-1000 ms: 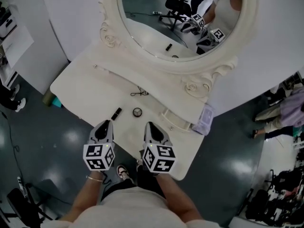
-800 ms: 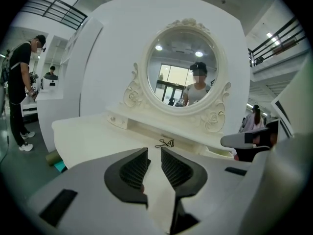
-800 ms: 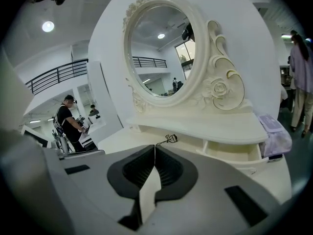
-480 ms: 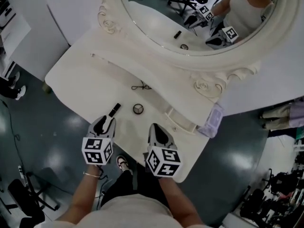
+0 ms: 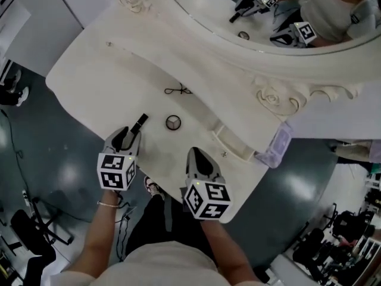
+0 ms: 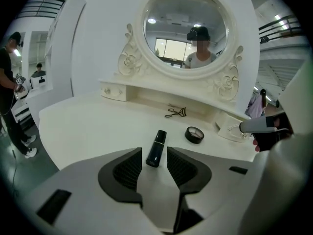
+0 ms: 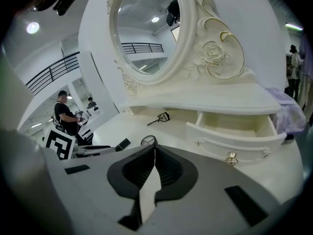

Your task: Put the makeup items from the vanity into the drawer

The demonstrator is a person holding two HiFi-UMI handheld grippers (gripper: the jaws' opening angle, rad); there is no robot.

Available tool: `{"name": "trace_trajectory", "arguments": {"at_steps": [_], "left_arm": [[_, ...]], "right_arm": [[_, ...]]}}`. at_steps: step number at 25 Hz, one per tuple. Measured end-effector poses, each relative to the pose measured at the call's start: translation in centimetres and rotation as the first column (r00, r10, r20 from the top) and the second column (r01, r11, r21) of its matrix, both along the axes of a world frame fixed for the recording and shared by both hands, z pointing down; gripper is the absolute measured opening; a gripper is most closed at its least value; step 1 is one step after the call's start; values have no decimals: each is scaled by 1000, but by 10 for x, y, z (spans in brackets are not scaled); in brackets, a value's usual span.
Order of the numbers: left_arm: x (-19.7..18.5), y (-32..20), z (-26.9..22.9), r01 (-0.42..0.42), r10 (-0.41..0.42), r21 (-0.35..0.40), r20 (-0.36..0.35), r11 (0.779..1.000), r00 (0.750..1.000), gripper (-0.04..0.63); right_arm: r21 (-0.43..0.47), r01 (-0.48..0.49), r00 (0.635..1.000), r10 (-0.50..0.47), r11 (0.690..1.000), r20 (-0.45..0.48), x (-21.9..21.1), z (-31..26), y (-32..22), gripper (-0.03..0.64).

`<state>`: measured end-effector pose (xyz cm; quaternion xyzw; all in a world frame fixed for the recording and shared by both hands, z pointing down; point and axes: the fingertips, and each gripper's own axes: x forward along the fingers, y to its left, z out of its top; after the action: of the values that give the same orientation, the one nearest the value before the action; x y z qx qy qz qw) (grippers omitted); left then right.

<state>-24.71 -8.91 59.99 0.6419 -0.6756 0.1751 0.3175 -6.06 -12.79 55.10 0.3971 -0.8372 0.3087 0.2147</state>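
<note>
My L tongs [image 6: 154,153] have just been opening. They're part open now, w/ the near end of the black tube [image 6: 157,140] between the tips, not squeezed. Tube lies on the desk [image 5: 101,76]. R tongs [image 7: 154,150] are closed tight, w/ nothing in them. Round compact [image 5: 173,122] & lash curler [image 5: 177,90] lie on the desk too. Drawer [image 7: 234,131] is open.

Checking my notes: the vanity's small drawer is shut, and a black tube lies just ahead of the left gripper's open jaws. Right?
No: the drawer is pulled open, as the right gripper view shows. The black tube does lie just ahead of the left gripper, whose jaws have just been opening and grip nothing.
</note>
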Motion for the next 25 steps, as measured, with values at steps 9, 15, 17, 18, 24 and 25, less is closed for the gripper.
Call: {"name": "trace_trajectory", "arguments": {"at_steps": [9, 15, 17, 18, 24, 25], "left_arm": [[3, -8, 13, -42, 44, -54, 24, 998, 999, 143], [5, -12, 17, -58, 60, -97, 21, 994, 998, 141], [4, -11, 18, -58, 62, -108, 34, 993, 998, 141], [4, -11, 19, -56, 61, -111, 40, 992, 997, 141], [5, -10, 21, -42, 50, -120, 64, 992, 997, 115], [5, -9, 21, -39, 46, -120, 59, 992, 997, 112]], "right_arm": [[-43, 4, 1000, -3, 999, 5, 2, 15, 2, 18], [-42, -7, 1000, 7, 999, 7, 8, 13, 0, 18], [-41, -10, 1000, 10, 999, 12, 10, 12, -1, 18], [-40, -10, 1000, 11, 999, 14, 10, 12, -1, 18], [-33, -19, 1000, 19, 999, 21, 18, 9, 0, 18], [-32, -22, 999, 23, 999, 23, 19, 8, 1, 18]]}}
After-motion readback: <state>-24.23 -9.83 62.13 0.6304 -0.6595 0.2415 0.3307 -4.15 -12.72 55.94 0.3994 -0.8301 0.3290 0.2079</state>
